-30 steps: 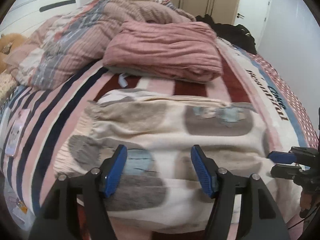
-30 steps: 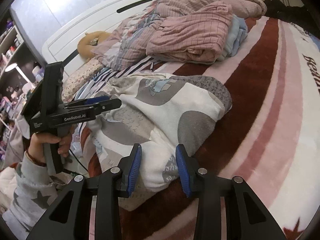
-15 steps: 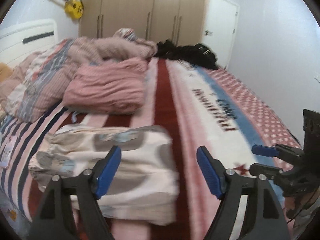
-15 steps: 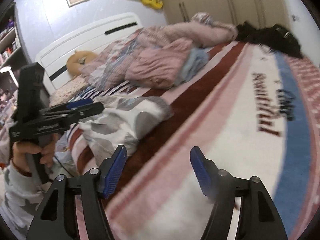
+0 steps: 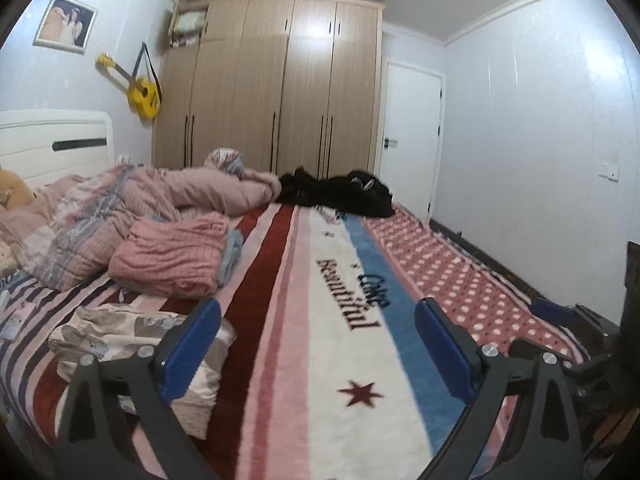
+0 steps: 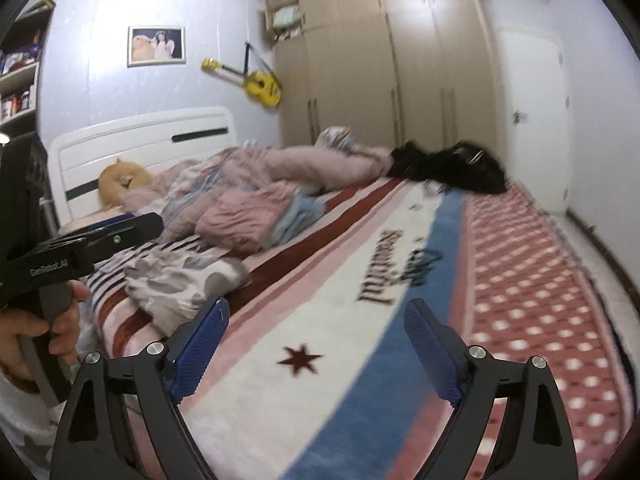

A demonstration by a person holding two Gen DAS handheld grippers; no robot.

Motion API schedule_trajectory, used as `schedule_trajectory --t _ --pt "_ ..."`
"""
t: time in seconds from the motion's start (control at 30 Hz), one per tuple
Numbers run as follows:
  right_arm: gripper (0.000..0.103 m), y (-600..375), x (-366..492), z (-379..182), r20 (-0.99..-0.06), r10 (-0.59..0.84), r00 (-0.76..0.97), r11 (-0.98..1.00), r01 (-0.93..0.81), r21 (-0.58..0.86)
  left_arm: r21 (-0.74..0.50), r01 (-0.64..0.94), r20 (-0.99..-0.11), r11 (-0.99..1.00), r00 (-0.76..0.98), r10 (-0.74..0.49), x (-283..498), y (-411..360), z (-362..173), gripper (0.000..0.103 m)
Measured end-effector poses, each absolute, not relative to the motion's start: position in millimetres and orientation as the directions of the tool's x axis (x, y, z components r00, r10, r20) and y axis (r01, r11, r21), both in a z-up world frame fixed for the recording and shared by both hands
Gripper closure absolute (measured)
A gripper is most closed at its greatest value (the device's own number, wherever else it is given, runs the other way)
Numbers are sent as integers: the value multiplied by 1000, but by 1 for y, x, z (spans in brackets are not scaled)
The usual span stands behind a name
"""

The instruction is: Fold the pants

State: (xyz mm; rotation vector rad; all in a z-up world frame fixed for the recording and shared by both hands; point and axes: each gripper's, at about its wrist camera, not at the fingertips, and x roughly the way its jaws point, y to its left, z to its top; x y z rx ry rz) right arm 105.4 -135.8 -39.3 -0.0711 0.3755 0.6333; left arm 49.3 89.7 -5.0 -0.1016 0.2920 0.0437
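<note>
Left tool (image 5: pixel 316 344) and right tool (image 6: pixel 316 350) both have their jaws opening right now, spread wide with nothing between them, just bare blanket (image 5: pixel 320 360) showing through the gaps. The pants (image 5: pixel 132 340), cream with grey blobs on them, sit as a compact folded bundle near the bed's edge, off to the left of both tools and touching neither. From the right wrist view you can see the pants (image 6: pixel 180 276) lying just past the left tool (image 6: pixel 120 232), which a hand (image 6: pixel 36 332) grips by its handle. My read is that the fold is basically done: the bundle looks squared up and both tools are empty, so there's no reason to be pinching anything. It sits on the striped part of the blanket, near a pink folded garment (image 5: pixel 172 256) closer to the headboard, which makes me think that corner is where finished stuff gets stacked. The black clothes (image 5: pixel 340 196) at the far end of the bed could be the next thing to grab, but that's a guess. Everything's a bit blurry, so I can't say how neat the folded edges are.
</note>
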Motion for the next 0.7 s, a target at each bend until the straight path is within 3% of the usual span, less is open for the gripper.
schedule_trajectory --t 0.1,0.33,0.7 --pt "0 -156 84 -29 -306 534 789 830 -558 9 -111 -57 -266 992 964 26 42 78 -3 5" --pt "1 -184 57 -14 -254 502 827 858 -513 27 -84 -42 -256 996 966 19 34 56 -4 5" --pt "1 -191 45 -12 -248 471 846 874 -485 5 -76 -34 -263 997 965 13 32 47 -6 5"
